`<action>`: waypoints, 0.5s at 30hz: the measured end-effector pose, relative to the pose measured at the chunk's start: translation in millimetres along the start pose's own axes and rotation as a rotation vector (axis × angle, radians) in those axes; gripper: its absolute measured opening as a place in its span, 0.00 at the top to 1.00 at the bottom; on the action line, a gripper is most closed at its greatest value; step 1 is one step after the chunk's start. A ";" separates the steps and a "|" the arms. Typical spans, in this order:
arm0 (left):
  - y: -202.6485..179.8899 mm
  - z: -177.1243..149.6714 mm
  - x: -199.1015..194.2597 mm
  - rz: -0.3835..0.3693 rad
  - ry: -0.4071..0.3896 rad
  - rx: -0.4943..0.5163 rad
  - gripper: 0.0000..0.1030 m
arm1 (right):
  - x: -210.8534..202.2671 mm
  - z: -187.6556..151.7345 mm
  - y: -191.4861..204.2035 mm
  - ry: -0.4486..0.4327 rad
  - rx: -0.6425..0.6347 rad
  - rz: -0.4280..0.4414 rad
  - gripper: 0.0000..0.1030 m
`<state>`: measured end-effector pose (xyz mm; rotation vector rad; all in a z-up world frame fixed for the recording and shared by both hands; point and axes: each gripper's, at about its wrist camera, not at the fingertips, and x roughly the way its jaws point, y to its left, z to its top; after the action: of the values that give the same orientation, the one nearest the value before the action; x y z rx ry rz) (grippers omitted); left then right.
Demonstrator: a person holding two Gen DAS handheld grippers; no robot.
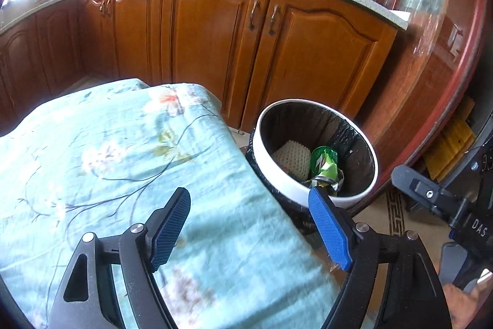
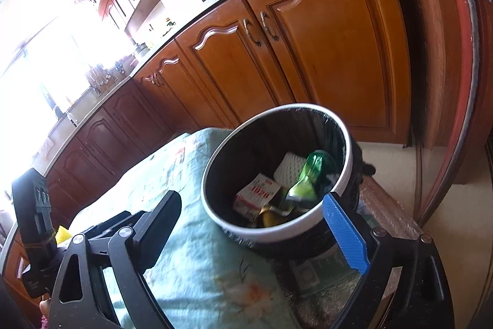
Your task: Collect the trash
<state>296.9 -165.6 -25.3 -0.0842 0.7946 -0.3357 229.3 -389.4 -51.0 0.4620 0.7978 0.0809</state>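
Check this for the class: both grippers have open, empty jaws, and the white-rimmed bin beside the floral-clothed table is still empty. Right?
Not quite. The bin already holds trash: a green bottle, a small carton and white foam netting, as the right wrist view shows. The rest stands.

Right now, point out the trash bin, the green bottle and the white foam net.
trash bin (image 2: 212, 174), right wrist view, white rim
green bottle (image 2: 303, 185), right wrist view, body
white foam net (image 1: 292, 158), left wrist view, middle
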 end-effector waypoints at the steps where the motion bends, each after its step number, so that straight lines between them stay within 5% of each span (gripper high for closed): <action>1: 2.2 -4.6 -8.9 0.007 -0.014 0.003 0.22 | -2.6 -3.4 3.4 -0.001 -0.005 0.000 0.08; 15: 33.5 -57.1 -104.5 0.084 -0.169 -0.024 0.14 | -56.0 -34.4 76.1 -0.117 -0.104 0.015 0.00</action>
<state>197.1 -96.9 -0.3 -0.1001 0.6328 -0.2362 173.5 -321.9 -1.6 0.3713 0.6716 0.1077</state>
